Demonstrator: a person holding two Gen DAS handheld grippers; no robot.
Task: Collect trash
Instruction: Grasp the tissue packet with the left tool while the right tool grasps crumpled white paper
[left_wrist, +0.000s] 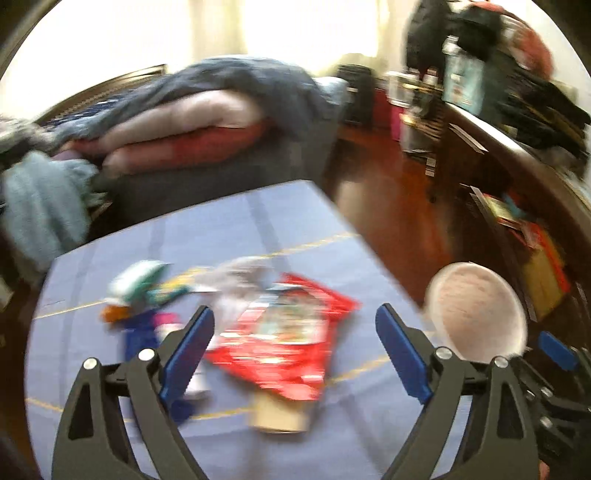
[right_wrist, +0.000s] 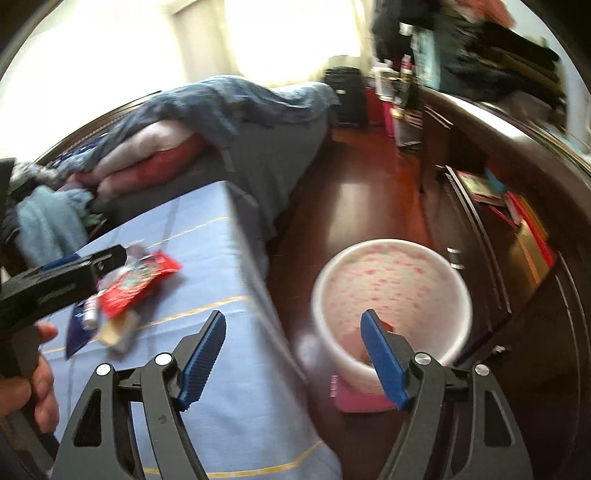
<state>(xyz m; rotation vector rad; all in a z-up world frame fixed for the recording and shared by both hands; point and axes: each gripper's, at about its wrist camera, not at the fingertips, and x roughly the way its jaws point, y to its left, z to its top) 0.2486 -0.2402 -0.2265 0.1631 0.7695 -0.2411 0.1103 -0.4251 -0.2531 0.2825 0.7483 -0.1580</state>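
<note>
A pile of trash lies on the blue-clothed table (left_wrist: 229, 221): a red wrapper (left_wrist: 284, 343), a teal and white wrapper (left_wrist: 140, 284), a dark blue wrapper (left_wrist: 138, 339) and a tan piece (left_wrist: 280, 413). My left gripper (left_wrist: 294, 310) hovers open over the pile, the red wrapper showing between its fingers, untouched. A white bin with pink dots (right_wrist: 391, 243) stands on the floor beside the table's right edge. My right gripper (right_wrist: 293, 315) is open and holds nothing, above the table edge and the bin. The red wrapper (right_wrist: 136, 280) appears at the left of the right wrist view.
A bed with piled blankets (left_wrist: 192, 122) lies beyond the table. Dark wooden floor (right_wrist: 354, 192) runs along the right, bordered by a dark shelf with books (right_wrist: 524, 236). A pink flat thing (right_wrist: 365, 402) lies under the bin. A hand (right_wrist: 37, 373) grips the left tool.
</note>
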